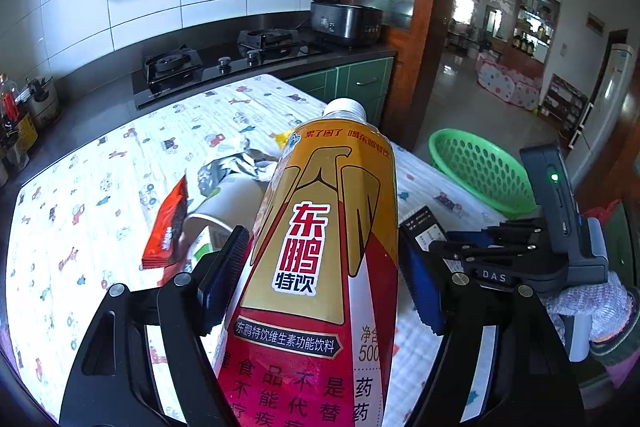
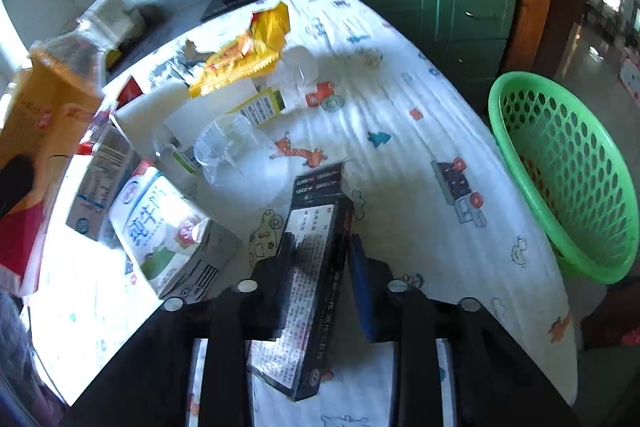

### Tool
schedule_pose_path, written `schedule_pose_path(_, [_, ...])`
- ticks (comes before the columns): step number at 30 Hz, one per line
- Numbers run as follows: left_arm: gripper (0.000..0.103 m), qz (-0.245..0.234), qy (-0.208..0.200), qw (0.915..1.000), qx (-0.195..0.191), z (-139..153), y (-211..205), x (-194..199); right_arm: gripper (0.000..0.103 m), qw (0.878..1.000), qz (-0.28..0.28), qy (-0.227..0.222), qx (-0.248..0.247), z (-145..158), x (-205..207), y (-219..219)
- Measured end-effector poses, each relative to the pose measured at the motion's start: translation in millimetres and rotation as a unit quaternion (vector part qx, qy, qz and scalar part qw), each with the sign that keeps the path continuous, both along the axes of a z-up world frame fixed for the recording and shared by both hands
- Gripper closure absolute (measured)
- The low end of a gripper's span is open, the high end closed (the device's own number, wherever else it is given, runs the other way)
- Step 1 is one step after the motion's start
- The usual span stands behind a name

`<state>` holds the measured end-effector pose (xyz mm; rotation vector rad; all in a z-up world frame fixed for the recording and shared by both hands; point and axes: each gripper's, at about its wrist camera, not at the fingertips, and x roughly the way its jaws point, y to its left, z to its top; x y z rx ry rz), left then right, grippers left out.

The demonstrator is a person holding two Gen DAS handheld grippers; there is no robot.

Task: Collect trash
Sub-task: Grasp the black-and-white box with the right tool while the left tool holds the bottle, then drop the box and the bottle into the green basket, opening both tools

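Note:
My left gripper (image 1: 320, 267) is shut on a gold and red drink bottle (image 1: 316, 267) with a white cap, held above the table. My right gripper (image 2: 320, 251) is shut on a black box (image 2: 308, 279) with white print; it shows at the right of the left wrist view (image 1: 424, 227). The green basket (image 2: 568, 163) stands off the table's right edge, also in the left wrist view (image 1: 480, 171). On the cloth lie a yellow wrapper (image 2: 244, 51), a red wrapper (image 1: 168, 227), a paper cup (image 1: 228, 199), clear plastic cups (image 2: 236, 155) and milk cartons (image 2: 160, 227).
The table has a white cloth (image 2: 420, 131) with cartoon prints. Behind it are a gas hob (image 1: 224, 59), a rice cooker (image 1: 340, 11) and green cabinets (image 2: 464, 23). A doorway at right opens to another room.

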<state>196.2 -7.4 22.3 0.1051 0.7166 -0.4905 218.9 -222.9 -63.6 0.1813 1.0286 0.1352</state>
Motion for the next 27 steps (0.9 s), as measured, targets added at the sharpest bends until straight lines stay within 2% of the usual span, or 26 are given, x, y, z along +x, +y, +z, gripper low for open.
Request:
schedule_pose_path(7, [0.03, -0.005, 0.0, 1.0, -0.007, 3, -22, 4, 0.074, 1.0, 0.016, 0.004, 0.023, 1, -3, -12])
schedule_pose_path(8, [0.03, -0.005, 0.0, 1.0, -0.006, 3, -24, 4, 0.07, 1.0, 0.018, 0.005, 0.02, 0, -3, -10])
schedule_pose_path(10, [0.03, -0.006, 0.0, 1.0, -0.004, 4, -26, 3, 0.05, 1.0, 0.019, 0.01, 0.018, -3, -1, -7])
schedule_pose_path(11, [0.03, -0.006, 0.0, 1.0, -0.003, 4, -26, 3, 0.048, 1.0, 0.019, 0.012, 0.017, -4, -1, -5])
schedule_pose_path(17, [0.03, -0.004, 0.001, 1.0, 0.0, 4, -24, 2, 0.049, 0.999, 0.018, 0.033, -0.02, -22, 3, 8])
schedule_pose_path(19, [0.03, -0.004, 0.003, 1.0, 0.0, 4, -24, 2, 0.057, 0.999, 0.016, 0.025, -0.035, -23, 2, 8])
schedule_pose_path(22, [0.03, -0.006, 0.004, 1.0, -0.001, 5, -29, 3, 0.059, 0.999, 0.02, 0.024, -0.036, -22, -1, 6])
schedule_pose_path(27, [0.03, -0.017, 0.008, 0.9998, -0.008, 5, -44, 5, 0.059, 0.999, 0.018, -0.006, -0.035, -12, -14, -14])
